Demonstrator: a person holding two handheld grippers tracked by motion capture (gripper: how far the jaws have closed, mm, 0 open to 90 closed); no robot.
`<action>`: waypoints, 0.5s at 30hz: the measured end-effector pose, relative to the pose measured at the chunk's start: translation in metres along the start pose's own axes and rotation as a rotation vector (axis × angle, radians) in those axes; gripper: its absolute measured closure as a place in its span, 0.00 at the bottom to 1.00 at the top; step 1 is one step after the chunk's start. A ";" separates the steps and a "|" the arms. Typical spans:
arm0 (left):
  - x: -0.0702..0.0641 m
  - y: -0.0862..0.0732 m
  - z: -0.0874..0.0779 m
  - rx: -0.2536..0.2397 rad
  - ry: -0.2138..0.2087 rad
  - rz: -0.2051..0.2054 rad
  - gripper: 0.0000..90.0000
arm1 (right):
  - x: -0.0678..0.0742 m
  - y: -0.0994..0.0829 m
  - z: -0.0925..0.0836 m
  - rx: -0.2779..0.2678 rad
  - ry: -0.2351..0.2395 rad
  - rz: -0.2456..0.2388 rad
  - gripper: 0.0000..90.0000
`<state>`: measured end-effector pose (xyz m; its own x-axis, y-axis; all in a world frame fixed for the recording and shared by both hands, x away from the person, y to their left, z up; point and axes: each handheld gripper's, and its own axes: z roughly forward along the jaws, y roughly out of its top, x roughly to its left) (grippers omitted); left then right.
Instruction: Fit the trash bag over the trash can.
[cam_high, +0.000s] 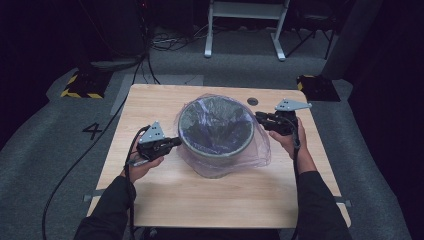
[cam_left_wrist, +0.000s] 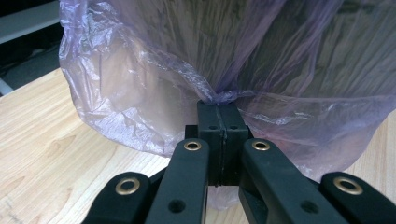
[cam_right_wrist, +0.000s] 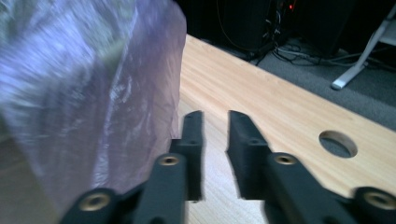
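Observation:
A round grey bin (cam_high: 216, 131) stands mid-table, lined with a thin purple plastic bag (cam_high: 260, 150) that drapes over its rim and down its sides. At the bin's left side, my left gripper (cam_high: 177, 141) is shut on a gathered fold of the bag (cam_left_wrist: 140, 93). The left gripper view shows the film bunched at the tips of that gripper (cam_left_wrist: 217, 109). Close to the bin's right rim is my right gripper (cam_high: 258, 116). In its own view, my right gripper (cam_right_wrist: 215, 116) shows a narrow gap with nothing in it, and the bag (cam_right_wrist: 93, 93) hangs just left of the jaws, blurred.
The wooden table (cam_high: 200, 200) has a round hole (cam_high: 252, 101) near its far edge, also seen as the hole (cam_right_wrist: 338, 143) beyond my right jaws. A white metal frame (cam_high: 245, 30) and cables lie on the dark floor behind. Yellow-black floor weights (cam_high: 82, 85) flank the table.

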<state>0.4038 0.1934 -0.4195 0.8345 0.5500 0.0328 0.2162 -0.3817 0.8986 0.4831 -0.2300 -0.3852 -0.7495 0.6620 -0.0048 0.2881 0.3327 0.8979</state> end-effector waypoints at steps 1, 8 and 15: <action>0.000 -0.001 0.000 0.000 -0.002 0.002 1.00 | 0.001 -0.002 0.003 0.006 0.002 0.008 0.88; -0.002 -0.013 0.012 0.069 -0.002 0.011 1.00 | -0.002 -0.004 -0.007 -0.009 -0.055 0.008 0.95; -0.004 -0.032 0.010 0.099 0.061 -0.031 0.64 | 0.021 0.036 -0.041 -0.156 -0.030 -0.058 0.73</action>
<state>0.3992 0.1957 -0.4527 0.7950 0.6056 0.0348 0.2928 -0.4333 0.8524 0.4533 -0.2312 -0.3350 -0.7437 0.6648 -0.0698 0.1472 0.2647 0.9530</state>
